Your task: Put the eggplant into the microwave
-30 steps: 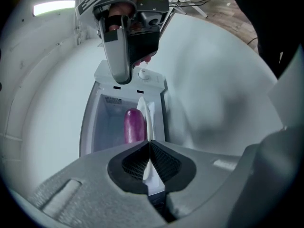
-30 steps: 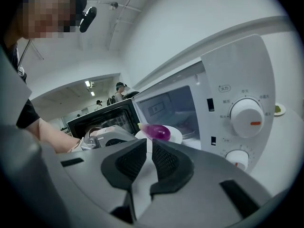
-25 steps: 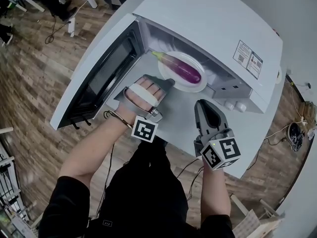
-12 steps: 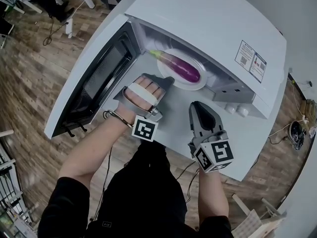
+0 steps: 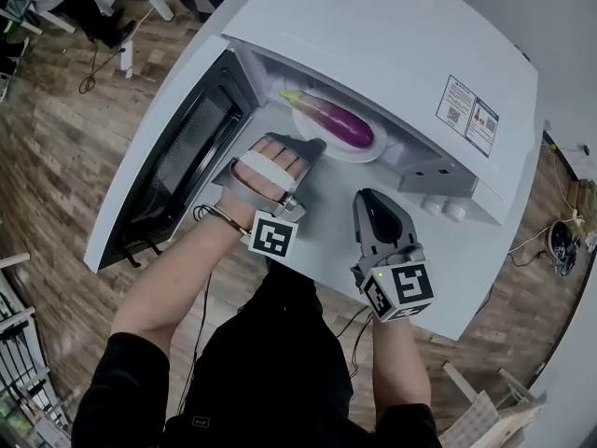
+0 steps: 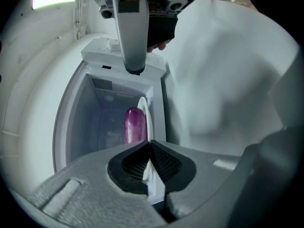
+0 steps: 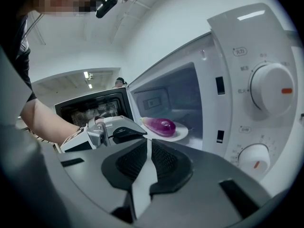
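A purple eggplant (image 5: 338, 122) lies on a white plate (image 5: 312, 127) inside the open white microwave (image 5: 392, 35). My left gripper (image 5: 315, 145) is shut and empty, its tip just outside the opening, near the plate's front rim. In the left gripper view the eggplant (image 6: 134, 124) shows end-on past the closed jaws (image 6: 150, 144), beside the plate's edge (image 6: 145, 113). My right gripper (image 5: 366, 197) is shut and empty too, further back before the control panel. The right gripper view shows the eggplant (image 7: 160, 125) on its plate (image 7: 179, 134) with the left gripper (image 7: 118, 127) in front of it.
The microwave door (image 5: 177, 157) stands swung open at the left. Two knobs (image 7: 270, 91) (image 7: 251, 158) sit on the panel right of the opening. The microwave rests on a white table (image 5: 326, 241). Wood floor, cables and chair legs lie around.
Both grippers have drifted slightly lower in front of the opening and stay shut and empty. The eggplant has stayed on its plate inside.
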A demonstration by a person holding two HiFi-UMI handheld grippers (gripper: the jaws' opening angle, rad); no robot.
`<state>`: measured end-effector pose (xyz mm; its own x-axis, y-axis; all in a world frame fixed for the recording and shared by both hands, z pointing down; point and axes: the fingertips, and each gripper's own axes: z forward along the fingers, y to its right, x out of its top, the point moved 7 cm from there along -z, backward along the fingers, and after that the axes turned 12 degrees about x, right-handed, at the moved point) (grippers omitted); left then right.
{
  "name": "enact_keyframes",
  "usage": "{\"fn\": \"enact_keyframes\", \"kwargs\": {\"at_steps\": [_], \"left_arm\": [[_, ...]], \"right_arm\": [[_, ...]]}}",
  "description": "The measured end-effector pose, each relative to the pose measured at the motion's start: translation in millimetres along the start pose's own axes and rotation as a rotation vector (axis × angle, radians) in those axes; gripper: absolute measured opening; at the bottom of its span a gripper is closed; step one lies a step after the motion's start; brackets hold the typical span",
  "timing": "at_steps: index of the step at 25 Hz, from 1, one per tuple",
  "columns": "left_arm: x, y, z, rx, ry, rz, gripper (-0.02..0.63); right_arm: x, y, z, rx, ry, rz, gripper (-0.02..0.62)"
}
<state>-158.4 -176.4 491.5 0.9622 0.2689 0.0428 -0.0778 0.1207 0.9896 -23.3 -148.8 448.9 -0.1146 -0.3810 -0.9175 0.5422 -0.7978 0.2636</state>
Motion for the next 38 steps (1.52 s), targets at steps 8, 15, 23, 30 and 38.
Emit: {"fn": "enact_keyframes", "kwargs": {"at_steps": [8,15,23,30,38], "left_arm": [[-1,-3,16,-0.023,-0.008,-0.010,0.017],[0,-4,26,-0.028,-0.007,-0.002,0.017],[4,-8,36,-0.058,-0.018,-0.002,0.018],[2,-9,46,-0.090,-0.041,0.024,0.018],[7,-10,37,-0.102,-0.008,0.033,0.082]], "right_arm": [[4,2,1,0.004,0.002,-0.023,0.040],[3,4,-1,0.005,0.001,-0.018,0.040],[3,4,-5,0.004,0.006,-0.011,0.040],[-1,3,-10,-0.005,0.003,0.000,0.040],[-3,-1,-10,-0.004,0.008,0.015,0.040]]}}
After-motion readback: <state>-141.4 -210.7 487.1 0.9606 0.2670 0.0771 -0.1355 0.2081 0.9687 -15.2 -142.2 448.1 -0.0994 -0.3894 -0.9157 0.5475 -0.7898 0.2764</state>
